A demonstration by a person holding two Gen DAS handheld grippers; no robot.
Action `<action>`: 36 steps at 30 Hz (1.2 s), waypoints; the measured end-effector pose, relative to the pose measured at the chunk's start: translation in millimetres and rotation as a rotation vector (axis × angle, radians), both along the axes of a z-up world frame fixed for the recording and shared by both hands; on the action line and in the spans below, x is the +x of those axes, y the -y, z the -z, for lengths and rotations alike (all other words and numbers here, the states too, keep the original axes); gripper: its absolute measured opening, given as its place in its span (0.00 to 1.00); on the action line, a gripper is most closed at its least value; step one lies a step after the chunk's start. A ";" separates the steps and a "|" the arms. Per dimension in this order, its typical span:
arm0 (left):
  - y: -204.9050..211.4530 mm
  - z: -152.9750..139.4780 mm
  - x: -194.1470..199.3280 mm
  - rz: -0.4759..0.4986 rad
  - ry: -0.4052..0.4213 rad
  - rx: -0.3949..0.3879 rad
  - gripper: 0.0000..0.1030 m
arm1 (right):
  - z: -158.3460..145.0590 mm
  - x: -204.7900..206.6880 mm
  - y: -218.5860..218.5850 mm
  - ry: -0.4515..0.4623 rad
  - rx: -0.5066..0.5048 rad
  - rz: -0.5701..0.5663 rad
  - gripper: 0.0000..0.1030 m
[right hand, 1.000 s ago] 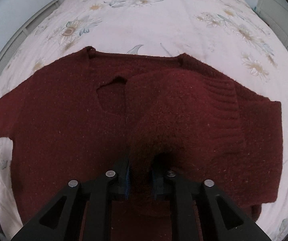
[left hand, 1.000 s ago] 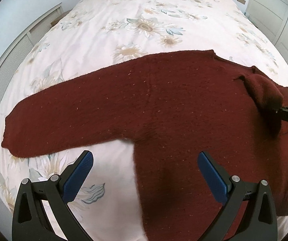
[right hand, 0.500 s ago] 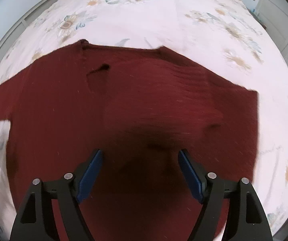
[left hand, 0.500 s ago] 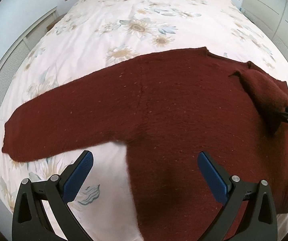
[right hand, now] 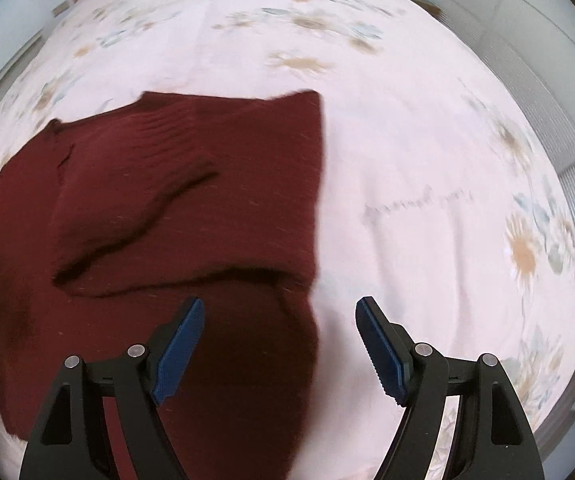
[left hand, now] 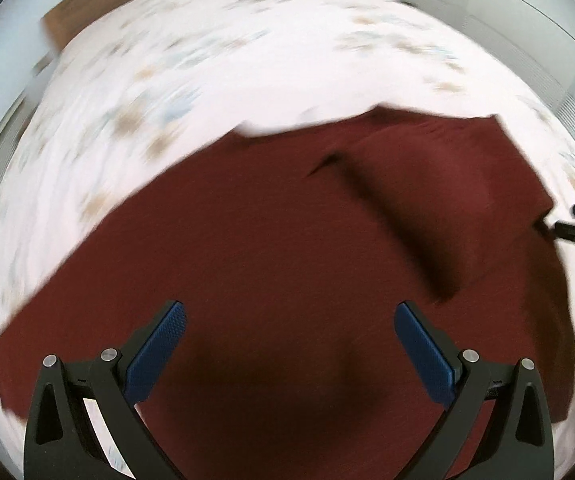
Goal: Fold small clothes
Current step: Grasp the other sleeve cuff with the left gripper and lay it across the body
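The bed [right hand: 427, 168], under its pale floral cover, fills both views, and the dark red sweater [left hand: 271, 248] lies spread on it, back up as far as the blur lets me tell. Its right sleeve [right hand: 135, 184] is already folded in and rests across the body, so 1 of the 2 sleeve folds looks done; the left sleeve [left hand: 87, 300] lies stretched out flat toward the lower left of the left wrist view. My reading is that the step in hand is the change-over between the 2 sleeve folds.

The next move, I judge, calls for the left gripper [left hand: 289, 344] to go out to the cuff end of that outstretched sleeve, pinch it and carry it across the body to meet the folded one. The knit is soft and thick, so a shallow pinch may slip.

The left gripper hangs above the sweater's body with its jaws wide apart and nothing between them. The right gripper [right hand: 281, 344] also has its jaws spread wide and empty (its blue pads are apart from the cloth), hanging over the sweater's right edge where red meets bedcover.

A second ago the right gripper was clamped on the bunched sleeve, lifted over the chest; now that sleeve lies released and flat. Both views have swung sideways: the left one looked over the outstretched sleeve and bare bedcover before, and is now filled by the sweater's body.
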State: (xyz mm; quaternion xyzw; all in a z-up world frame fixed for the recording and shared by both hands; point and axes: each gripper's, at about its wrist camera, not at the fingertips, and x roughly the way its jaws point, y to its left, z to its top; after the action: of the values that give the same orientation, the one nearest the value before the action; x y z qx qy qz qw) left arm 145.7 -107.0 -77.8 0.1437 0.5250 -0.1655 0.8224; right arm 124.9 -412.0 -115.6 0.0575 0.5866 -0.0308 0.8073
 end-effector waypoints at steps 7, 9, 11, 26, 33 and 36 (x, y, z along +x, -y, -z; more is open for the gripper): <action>105.3 7.4 25.9 0.155 0.005 0.038 0.99 | 19.8 -10.0 17.4 -0.022 0.044 0.033 0.77; 133.6 18.9 33.0 0.196 -0.021 0.070 0.99 | 24.3 -10.9 18.9 -0.022 0.061 0.045 0.77; 152.2 29.1 35.8 0.230 -0.029 0.094 0.99 | 29.4 -7.0 17.6 -0.021 0.077 0.056 0.77; 201.3 101.6 72.3 0.258 -0.157 0.209 0.49 | 46.0 -23.0 36.7 -0.030 0.086 0.082 0.77; 176.1 80.6 84.5 0.252 -0.080 0.212 0.14 | 37.7 -5.3 23.2 0.004 0.075 0.053 0.77; 151.6 58.5 90.9 0.213 -0.034 0.155 0.14 | 35.3 5.4 15.7 0.016 0.066 0.035 0.77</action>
State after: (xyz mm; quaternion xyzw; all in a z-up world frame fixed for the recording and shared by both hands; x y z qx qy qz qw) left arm 236.6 -258.6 -136.3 0.2588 0.5317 -0.2133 0.7777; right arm 130.3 -427.8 -150.8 0.0947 0.5797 -0.0252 0.8089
